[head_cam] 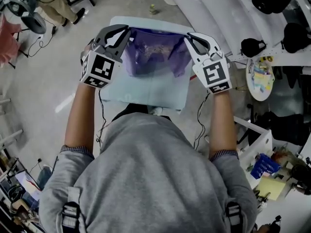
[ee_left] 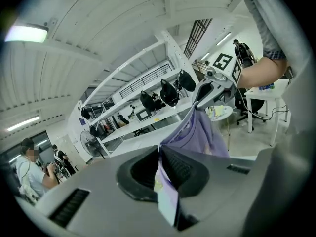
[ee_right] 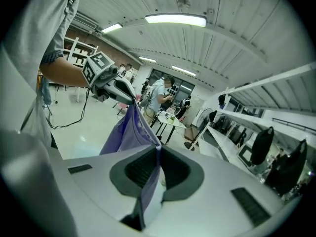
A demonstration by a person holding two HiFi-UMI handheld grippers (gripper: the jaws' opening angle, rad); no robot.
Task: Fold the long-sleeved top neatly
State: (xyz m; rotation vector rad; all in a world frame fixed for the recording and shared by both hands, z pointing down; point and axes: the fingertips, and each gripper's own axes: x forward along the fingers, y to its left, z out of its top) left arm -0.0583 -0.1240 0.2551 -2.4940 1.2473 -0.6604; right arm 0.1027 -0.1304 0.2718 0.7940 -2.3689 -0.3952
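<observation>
Below my raised hands, a pale blue table (head_cam: 146, 98) stands square to me. Over it hangs the purple long-sleeved top (head_cam: 155, 55), strung by its upper edge between both grippers, with the body sagging in loose folds. Whether its lower edge meets the table I cannot tell. Left gripper (head_cam: 125, 32) and right gripper (head_cam: 188, 37) sit level and well apart. My left jaws are pinched narrow on the cloth, and my right jaws are clamped on it likewise.

Assessment: the garment is being held up for laying out flat. To do this well, I should keep both pinches firm, hold my hands at equal height with the top edge taut, and set the hem down first so the body spreads without creases
</observation>
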